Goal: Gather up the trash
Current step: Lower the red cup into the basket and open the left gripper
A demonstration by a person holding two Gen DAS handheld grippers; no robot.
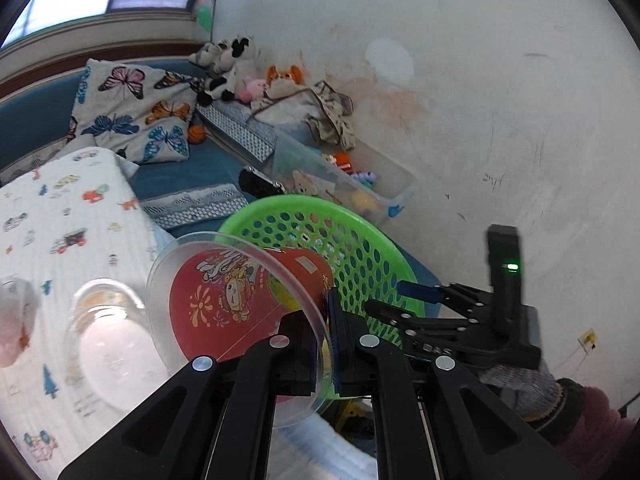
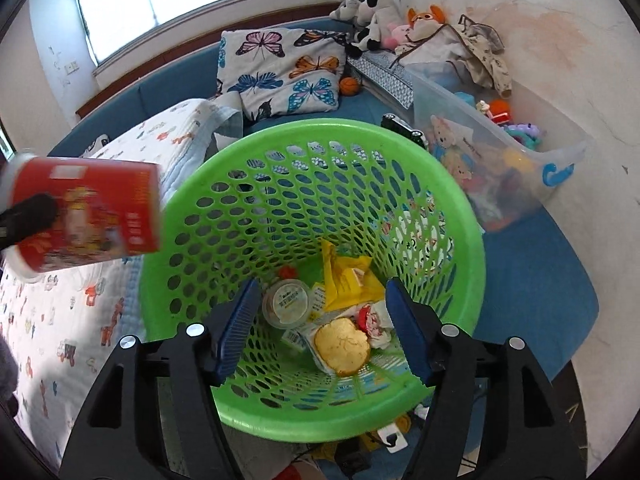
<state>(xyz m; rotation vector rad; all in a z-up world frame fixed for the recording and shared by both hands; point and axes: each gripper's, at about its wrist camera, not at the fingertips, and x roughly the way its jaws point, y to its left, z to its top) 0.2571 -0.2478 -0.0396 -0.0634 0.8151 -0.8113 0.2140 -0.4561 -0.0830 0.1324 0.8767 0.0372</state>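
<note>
My left tool (image 1: 324, 340) clamps the red printed paper cup's (image 1: 240, 304) clear plastic lid; right tool (image 2: 320, 320) half-open, empty, over the green perforated plastic basket (image 2: 312, 140).

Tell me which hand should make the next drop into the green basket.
Left. Its tool is shut on the rim of the red cup, right beside the green basket. The right tool hangs open and empty over the basket, with nothing to drop.
</note>
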